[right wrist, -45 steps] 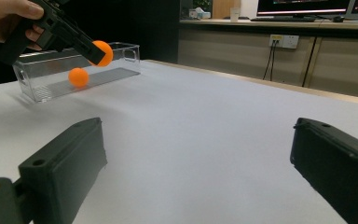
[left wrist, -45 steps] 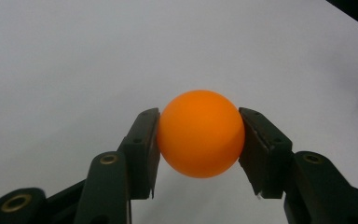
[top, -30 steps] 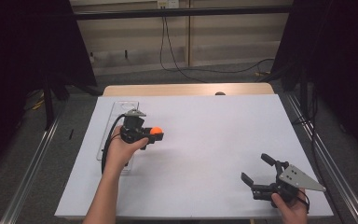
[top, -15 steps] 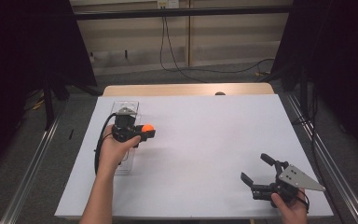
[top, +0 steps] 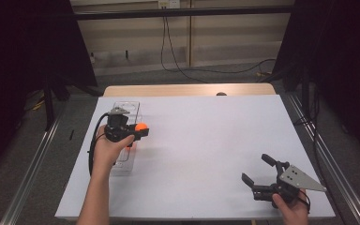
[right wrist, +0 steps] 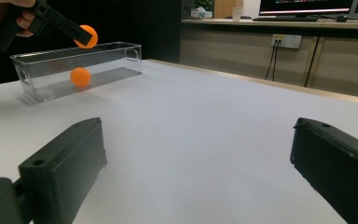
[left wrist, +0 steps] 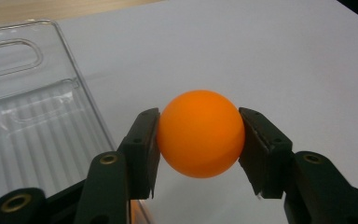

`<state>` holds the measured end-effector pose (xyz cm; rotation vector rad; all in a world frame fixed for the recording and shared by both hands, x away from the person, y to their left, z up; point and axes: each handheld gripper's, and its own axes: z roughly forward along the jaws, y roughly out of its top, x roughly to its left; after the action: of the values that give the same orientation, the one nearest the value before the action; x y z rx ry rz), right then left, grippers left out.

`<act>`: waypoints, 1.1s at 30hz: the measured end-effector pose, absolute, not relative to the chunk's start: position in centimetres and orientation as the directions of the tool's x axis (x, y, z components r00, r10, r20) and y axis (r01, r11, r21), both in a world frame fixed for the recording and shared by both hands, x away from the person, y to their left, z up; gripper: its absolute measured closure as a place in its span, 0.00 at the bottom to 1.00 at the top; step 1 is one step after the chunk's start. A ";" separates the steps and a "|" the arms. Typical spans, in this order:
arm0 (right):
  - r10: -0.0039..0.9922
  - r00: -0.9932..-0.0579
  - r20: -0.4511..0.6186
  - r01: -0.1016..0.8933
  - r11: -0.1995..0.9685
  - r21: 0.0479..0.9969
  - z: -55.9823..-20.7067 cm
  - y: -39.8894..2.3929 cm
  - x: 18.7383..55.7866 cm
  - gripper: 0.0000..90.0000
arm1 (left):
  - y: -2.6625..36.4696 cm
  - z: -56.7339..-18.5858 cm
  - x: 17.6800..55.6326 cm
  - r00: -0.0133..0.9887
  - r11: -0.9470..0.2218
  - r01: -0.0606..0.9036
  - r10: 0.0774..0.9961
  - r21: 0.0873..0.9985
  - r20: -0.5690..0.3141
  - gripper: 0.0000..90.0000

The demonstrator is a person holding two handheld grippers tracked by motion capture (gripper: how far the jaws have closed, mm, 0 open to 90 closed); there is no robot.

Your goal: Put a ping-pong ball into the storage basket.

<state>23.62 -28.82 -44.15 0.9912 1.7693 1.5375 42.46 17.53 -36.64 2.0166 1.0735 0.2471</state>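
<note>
My left gripper (top: pixel 139 129) (left wrist: pixel 198 136) is shut on an orange ball (top: pixel 141 126) (left wrist: pixel 200 133) (right wrist: pixel 86 35), held in the air just above the right rim of a clear plastic bin (top: pixel 127 110) (left wrist: pixel 32 112) (right wrist: pixel 98 56) at the table's left. A second orange ball (right wrist: pixel 80 76) (top: pixel 130 144) lies on the bin's floor. Near the front right corner, my right gripper (top: pixel 258 171) (right wrist: pixel 200 172) rests low over the white tabletop with its jaws wide apart and nothing between them.
The white table (top: pixel 215 140) stretches bare between the two grippers. A wooden strip (top: pixel 187 90) runs along its far edge, with cables (top: pixel 178 56) on the floor beyond. Metal rails (top: pixel 33 164) flank both sides.
My left gripper has carried the orange ball from the bin's right side back towards the bin, a little farther from the person. The right gripper has stayed put.
</note>
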 end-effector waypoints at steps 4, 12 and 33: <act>0.834 -0.550 0.038 0.155 0.058 0.986 -44.2 -28.8 23.6 0.03 | 18.1 -36.5 42.4 0.604 -0.300 0.598 0.779 0.743 -0.172 0.57; 0.834 -0.550 0.042 0.157 0.054 0.986 -44.2 -28.7 23.6 0.03 | 19.0 -36.5 42.5 0.575 -0.276 0.603 0.801 0.748 -0.167 0.57; 0.832 -0.554 0.036 0.153 0.059 0.987 -44.1 -28.6 23.7 0.03 | 21.6 -37.0 42.7 0.498 -0.236 0.619 0.856 0.749 -0.142 0.56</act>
<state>23.71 -28.63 -44.12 0.9843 1.7724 1.5386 42.71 21.56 -37.04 1.9588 1.2131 0.3831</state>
